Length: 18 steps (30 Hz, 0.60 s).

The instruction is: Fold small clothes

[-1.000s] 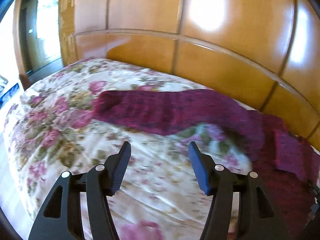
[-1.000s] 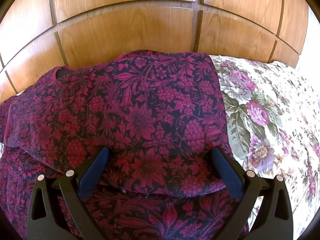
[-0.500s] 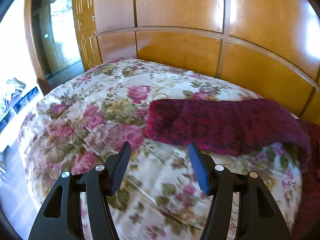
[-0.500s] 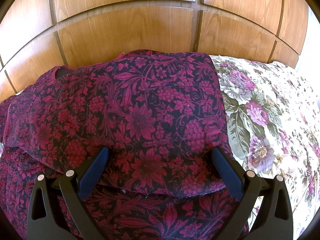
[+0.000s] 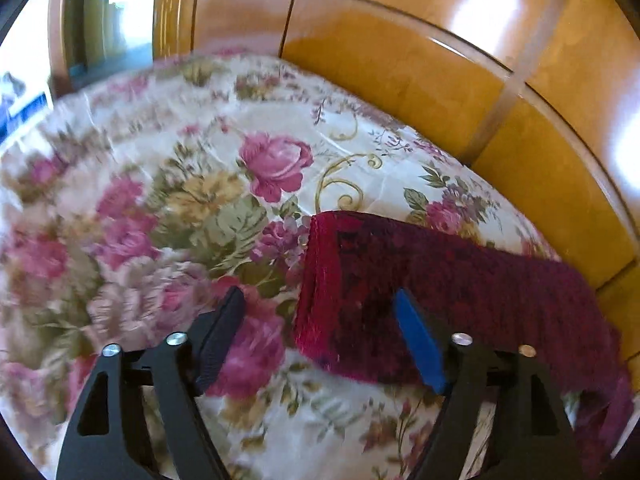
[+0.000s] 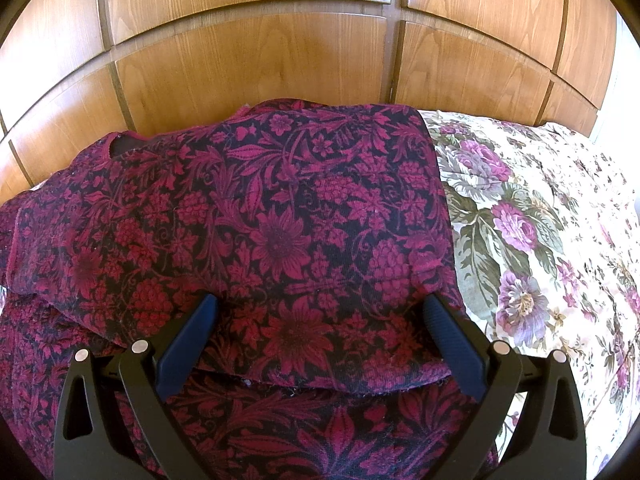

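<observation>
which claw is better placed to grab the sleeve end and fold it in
Left. The left claw is open with the sleeve cuff end lying on the floral bedspread right between its fingers. The right claw is open over the garment's body, away from that cuff.

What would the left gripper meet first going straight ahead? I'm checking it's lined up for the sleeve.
Probably the sleeve's cuff end, lying between the open left gripper fingers on the floral bedspread; depth is unclear.
</observation>
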Each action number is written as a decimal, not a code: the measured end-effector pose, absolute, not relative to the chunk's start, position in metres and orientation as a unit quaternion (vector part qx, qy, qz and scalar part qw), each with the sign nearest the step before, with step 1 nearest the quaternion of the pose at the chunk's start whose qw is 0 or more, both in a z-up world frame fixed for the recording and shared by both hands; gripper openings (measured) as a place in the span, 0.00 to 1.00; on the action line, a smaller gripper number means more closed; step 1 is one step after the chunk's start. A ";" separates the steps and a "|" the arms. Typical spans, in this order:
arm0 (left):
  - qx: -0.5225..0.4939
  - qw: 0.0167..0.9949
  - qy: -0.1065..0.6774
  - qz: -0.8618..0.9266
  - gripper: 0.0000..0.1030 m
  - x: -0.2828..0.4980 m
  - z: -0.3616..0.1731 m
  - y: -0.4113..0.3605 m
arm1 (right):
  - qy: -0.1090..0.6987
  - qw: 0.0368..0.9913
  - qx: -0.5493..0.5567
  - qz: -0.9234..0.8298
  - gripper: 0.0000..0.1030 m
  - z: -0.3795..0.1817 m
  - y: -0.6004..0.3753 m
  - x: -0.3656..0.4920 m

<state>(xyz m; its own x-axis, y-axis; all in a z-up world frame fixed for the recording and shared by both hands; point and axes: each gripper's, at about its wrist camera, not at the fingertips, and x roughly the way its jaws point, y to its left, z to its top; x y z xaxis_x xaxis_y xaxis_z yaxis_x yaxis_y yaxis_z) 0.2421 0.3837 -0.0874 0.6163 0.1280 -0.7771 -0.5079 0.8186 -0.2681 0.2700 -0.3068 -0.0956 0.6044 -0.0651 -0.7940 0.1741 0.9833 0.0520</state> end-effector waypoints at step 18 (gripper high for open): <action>-0.166 0.891 0.357 0.226 0.05 0.258 -0.034 0.414 | 0.439 0.894 0.062 -0.067 0.98 -0.096 -0.306 0.270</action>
